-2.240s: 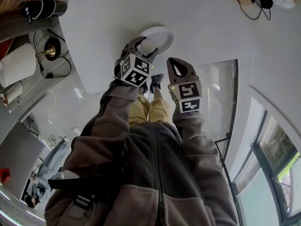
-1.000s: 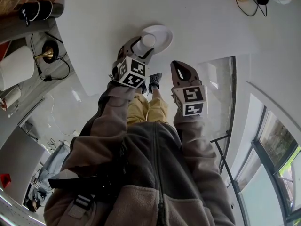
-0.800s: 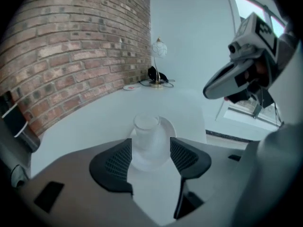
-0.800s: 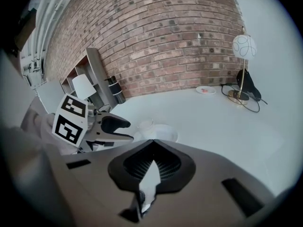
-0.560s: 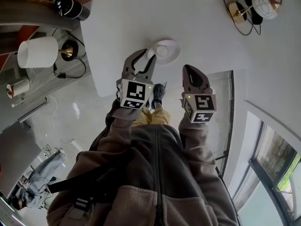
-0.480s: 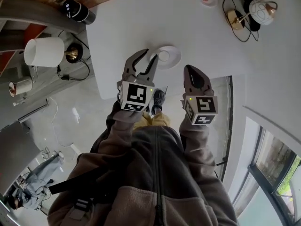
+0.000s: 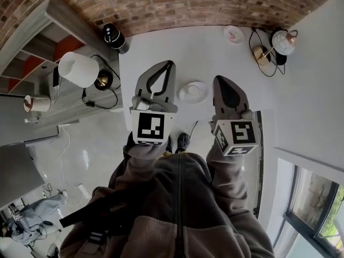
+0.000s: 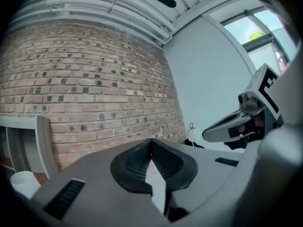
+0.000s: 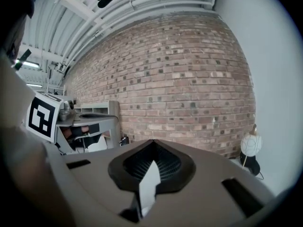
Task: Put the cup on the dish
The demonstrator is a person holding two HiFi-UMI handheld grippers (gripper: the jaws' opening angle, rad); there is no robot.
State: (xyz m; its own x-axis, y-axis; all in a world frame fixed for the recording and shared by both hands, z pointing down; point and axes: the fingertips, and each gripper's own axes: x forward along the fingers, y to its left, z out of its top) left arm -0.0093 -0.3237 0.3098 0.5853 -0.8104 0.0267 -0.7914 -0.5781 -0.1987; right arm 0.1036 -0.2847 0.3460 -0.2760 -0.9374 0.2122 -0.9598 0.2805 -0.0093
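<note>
Head view: both held level; left claw (image 7: 169, 64) just closed, empty; right claw (image 7: 219, 80) pressed together.

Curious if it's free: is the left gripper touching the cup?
Apart. Head view shows table between left gripper and cup; its shut jaws hold nothing.

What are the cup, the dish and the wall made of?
The cup and dish look like white glazed ceramic, smooth and plain, though they are too small to be sure. The wall is rough reddish brick, with pale mortar lines showing.
</note>
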